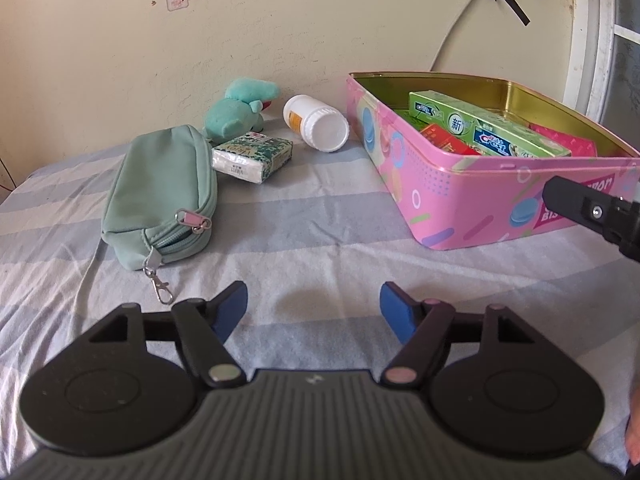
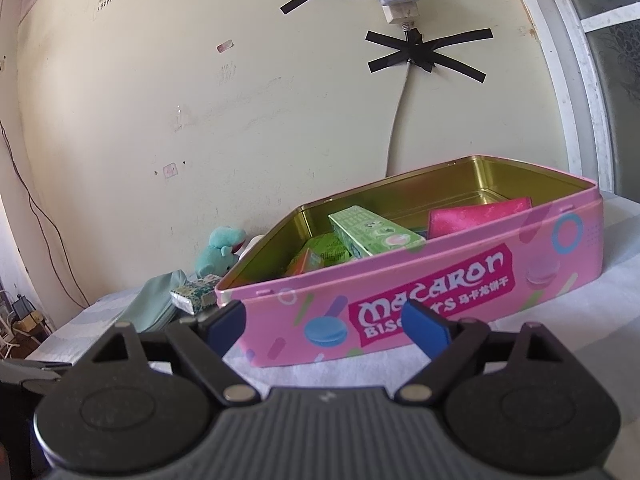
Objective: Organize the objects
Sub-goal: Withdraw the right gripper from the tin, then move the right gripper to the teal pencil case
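Both the left gripper [image 1: 313, 309] and right gripper [image 2: 323, 325] hold their jaws wide, gripping nothing. The pink tin [image 2: 460, 280] reads "Macaron Biscuits". Inside lies a green Crest box [image 1: 486, 130].

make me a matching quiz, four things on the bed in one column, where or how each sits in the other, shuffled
Things:
1. white bottle
2. green toothpaste box
3. tissue pack
4. teal plush toy

Places or states:
A. inside the pink tin
B. by the wall, behind the tissue pack
C. lying on its side, left of the tin
D. right beside the green zip pouch

Pairs: 1-C, 2-A, 3-D, 4-B
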